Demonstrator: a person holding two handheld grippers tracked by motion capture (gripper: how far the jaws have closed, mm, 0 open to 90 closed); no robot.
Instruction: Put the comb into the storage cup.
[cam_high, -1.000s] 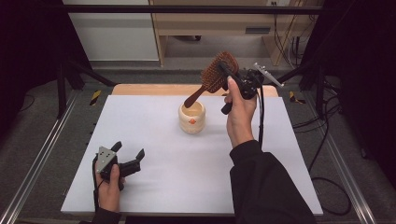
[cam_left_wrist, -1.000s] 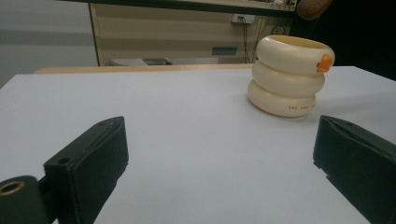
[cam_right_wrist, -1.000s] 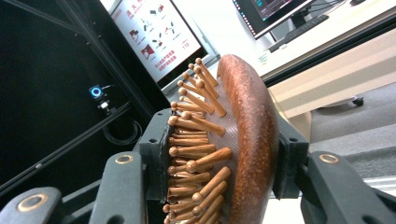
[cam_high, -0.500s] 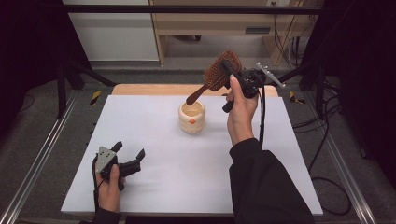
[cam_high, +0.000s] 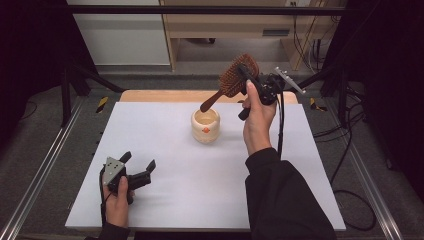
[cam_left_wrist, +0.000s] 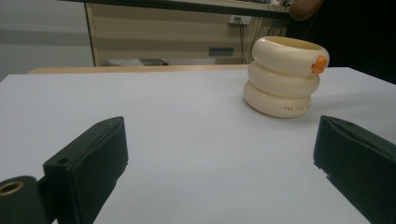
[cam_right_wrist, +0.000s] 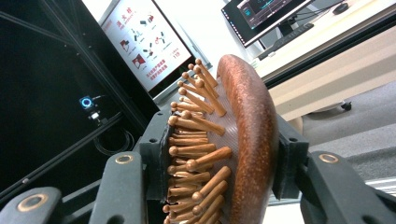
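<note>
If the brown wooden paddle hairbrush (cam_high: 239, 75), clamped by the right gripper (cam_high: 260, 86), tilts, the ringed cream ceramic cup (cam_high: 205, 125) could be missed; the left gripper (cam_high: 136, 172) is held wide open, empty

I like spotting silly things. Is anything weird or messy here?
Nothing is spilled or broken. One odd sight: the right gripper holds a wooden hairbrush in the air, tilted, handle pointing down toward the cream cup.

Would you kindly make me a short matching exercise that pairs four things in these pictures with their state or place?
Things:
1. hairbrush
2. cup
3. left gripper
4. right gripper

States:
A. open, low over the table's near left part
B. clamped by its head, handle slanting down toward the cup
C. raised, shut on the brush head
D. upright on the white table

Pairs: 1-B, 2-D, 3-A, 4-C
</note>
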